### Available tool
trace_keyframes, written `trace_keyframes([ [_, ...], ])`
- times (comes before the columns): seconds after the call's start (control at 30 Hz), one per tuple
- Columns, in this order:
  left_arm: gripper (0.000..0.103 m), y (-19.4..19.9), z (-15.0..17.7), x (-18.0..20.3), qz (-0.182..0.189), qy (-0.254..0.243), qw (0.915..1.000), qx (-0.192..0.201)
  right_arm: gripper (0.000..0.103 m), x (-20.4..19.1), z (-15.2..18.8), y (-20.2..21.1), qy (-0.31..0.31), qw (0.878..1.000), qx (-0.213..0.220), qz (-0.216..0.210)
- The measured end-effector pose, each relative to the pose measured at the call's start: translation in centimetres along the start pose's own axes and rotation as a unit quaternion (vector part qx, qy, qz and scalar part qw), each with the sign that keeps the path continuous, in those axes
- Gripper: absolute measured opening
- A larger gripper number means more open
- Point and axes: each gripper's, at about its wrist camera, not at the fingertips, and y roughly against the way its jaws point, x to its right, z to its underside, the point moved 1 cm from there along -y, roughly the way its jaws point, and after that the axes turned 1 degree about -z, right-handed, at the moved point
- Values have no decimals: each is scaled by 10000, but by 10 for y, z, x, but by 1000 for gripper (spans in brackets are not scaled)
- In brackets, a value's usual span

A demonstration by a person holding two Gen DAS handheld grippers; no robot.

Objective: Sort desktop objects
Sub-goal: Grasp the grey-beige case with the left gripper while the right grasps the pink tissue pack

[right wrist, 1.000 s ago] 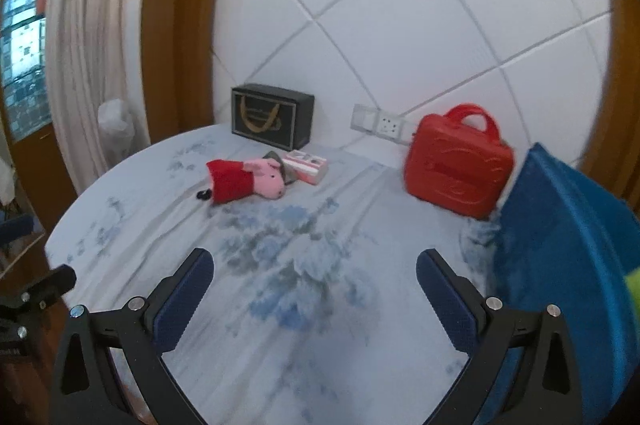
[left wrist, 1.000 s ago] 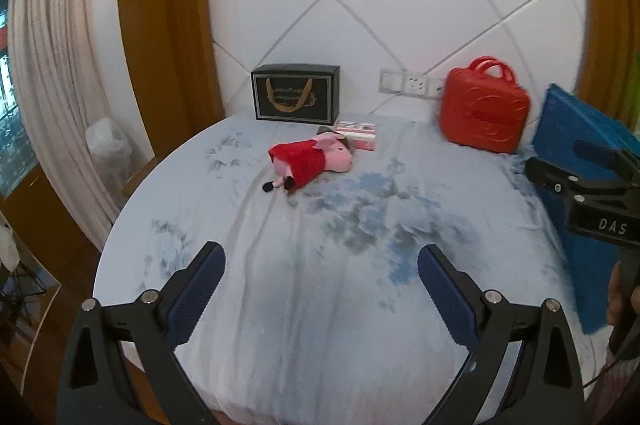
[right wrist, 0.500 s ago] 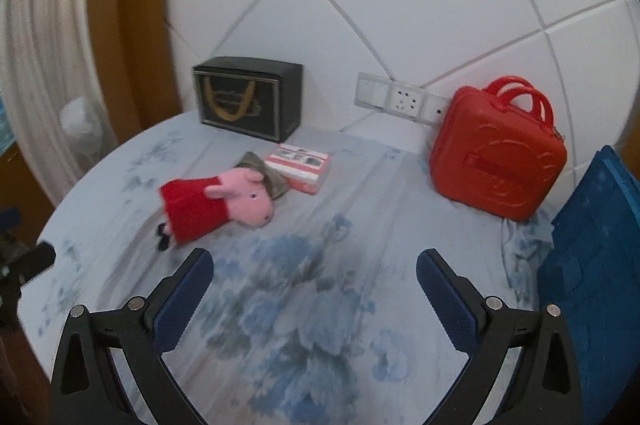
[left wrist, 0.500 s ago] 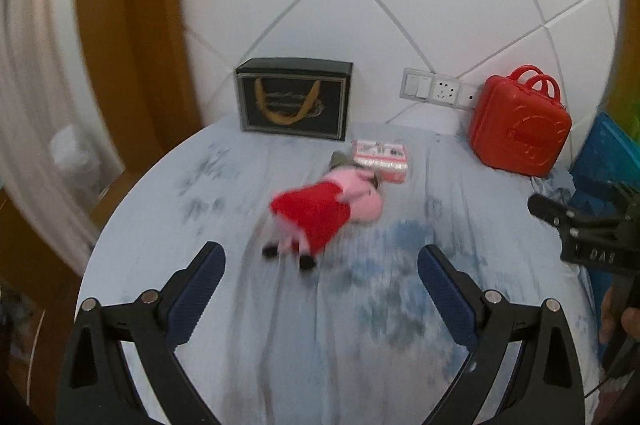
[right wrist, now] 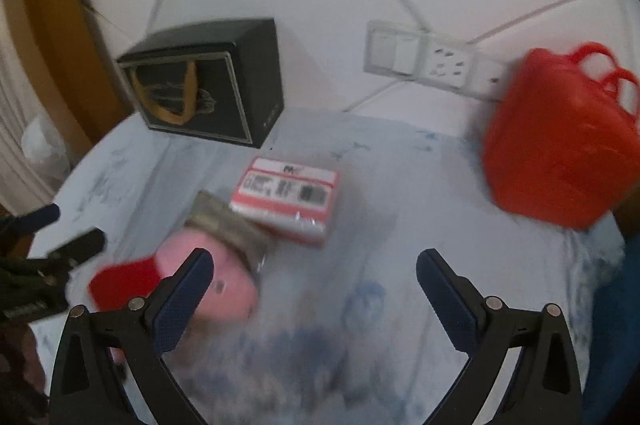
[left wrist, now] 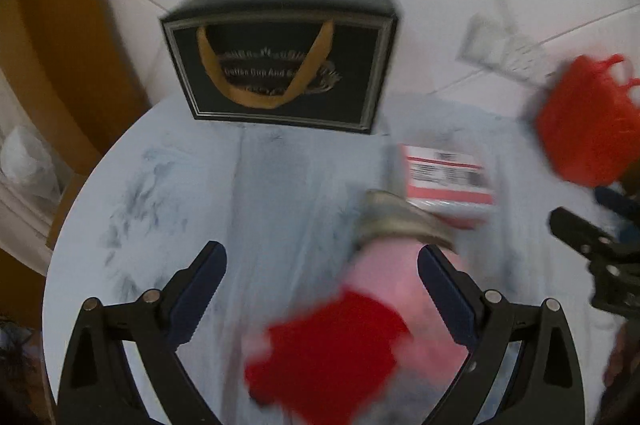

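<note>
A pink pig plush in a red dress (left wrist: 352, 337) lies on the round table (left wrist: 160, 185), between my open left gripper's (left wrist: 322, 275) fingers, nearer the right one. A grey cloth (left wrist: 396, 221) lies at its head. A pink and white packet (left wrist: 448, 181) lies just beyond. In the right wrist view, the plush (right wrist: 224, 277) sits by the left finger of my open right gripper (right wrist: 314, 279); the packet (right wrist: 288, 197) is ahead. The left gripper (right wrist: 52, 265) shows at that view's left edge.
A black gift box (left wrist: 280, 65) with a gold ribbon stands at the back by the wall. A red handbag-shaped case (right wrist: 560, 145) stands at the back right. A wall socket strip (right wrist: 432, 61) is behind. A blue object (right wrist: 616, 345) lies at the right edge.
Both grippers have moved forward and down toward the plush and packet, which now look much larger. The plush now lies between the left gripper's fingers. Both stay open.
</note>
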Motion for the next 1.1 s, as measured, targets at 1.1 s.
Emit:
trace_keyframes([
  [1.1,88,-70,40,220,1236,-1605,9749,-921,103,206,109,-39,-1818,9730,-887,1109],
])
